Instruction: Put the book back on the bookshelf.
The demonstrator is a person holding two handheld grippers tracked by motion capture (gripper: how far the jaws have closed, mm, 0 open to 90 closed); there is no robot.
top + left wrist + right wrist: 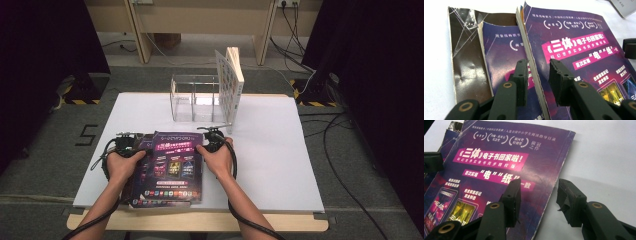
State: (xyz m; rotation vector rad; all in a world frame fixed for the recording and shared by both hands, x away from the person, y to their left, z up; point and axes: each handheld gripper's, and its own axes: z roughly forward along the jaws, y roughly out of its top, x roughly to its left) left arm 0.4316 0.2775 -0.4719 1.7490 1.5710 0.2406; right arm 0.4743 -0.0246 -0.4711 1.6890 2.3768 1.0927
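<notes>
A purple paperback (172, 167) lies on top of a small stack at the table's front. My left gripper (127, 140) is at its left edge, my right gripper (214, 137) at its upper right corner. In the left gripper view the jaws of the left gripper (537, 66) stand apart astride the top book's page edge (534, 70), with gaps on both sides. A second purple book (499, 50) and a dark creased cover (465, 57) lie under it. In the right gripper view the right gripper (539, 186) is open astride the book's right edge (554, 182), not touching it.
A clear acrylic rack (195, 97) stands at the back of the white table top (280, 155). One book (234, 80) stands upright in the rack's right end. Floor cables (345, 165) run to the right of the table.
</notes>
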